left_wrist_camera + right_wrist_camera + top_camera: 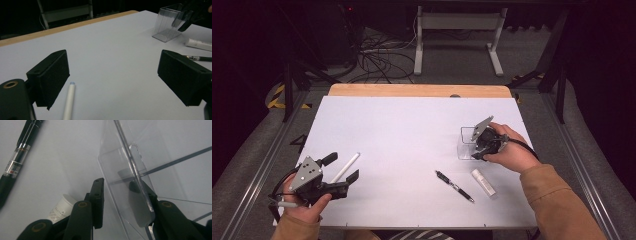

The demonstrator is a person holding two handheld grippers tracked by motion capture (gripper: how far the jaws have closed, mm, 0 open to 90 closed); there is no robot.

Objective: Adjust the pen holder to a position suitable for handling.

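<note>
Our left tool [343, 169] rests at the near left corner of the surface [402, 130], far to the left of the clear box [468, 142], with its jaws spread wide and nothing pinched; a white marker [346, 167] lies on the surface between them. Moving right toward the box, a black pen [455, 186] lies on the near side of it, and a white tube [482, 181] sits just right of the pen, also nearer us than the box. Our right tool [122, 202] is at the box itself: one jaw sits outside the near wall, the other inside, partly closed around that wall. We cannot tell whether the pads press it yet. We judge the step to be taking hold of the box. Next we need a firm pinch on the wall before any lift.
</note>
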